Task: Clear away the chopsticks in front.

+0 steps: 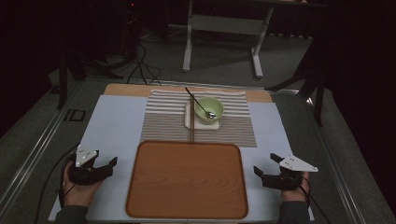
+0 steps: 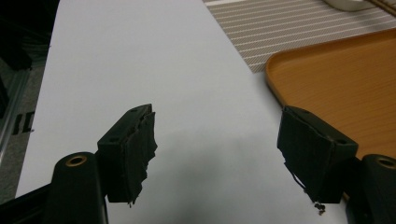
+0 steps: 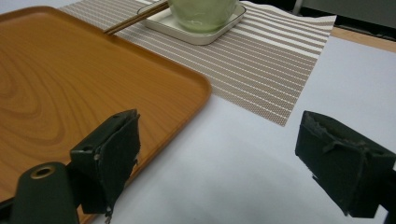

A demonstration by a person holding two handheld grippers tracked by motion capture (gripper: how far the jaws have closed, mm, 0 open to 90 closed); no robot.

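L gripper (image 1: 103,164): jaws apart, empty, on table left of wooden tray (image 1: 187,179) | R gripper (image 1: 265,166): jaws apart, empty, just right of tray | tray betw. both, near edge of table (image 1: 116,121) | green bowl (image 1: 208,108) w/ spoon (image 1: 205,111) on white dish (image 1: 189,116), striped mat (image 1: 233,121) beyond tray, well apart from grippers

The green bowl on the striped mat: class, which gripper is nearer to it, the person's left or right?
Right, narrowly. The right gripper sits at the tray's right edge, below and right of the green bowl; the left gripper is off the tray's left edge, slightly farther.
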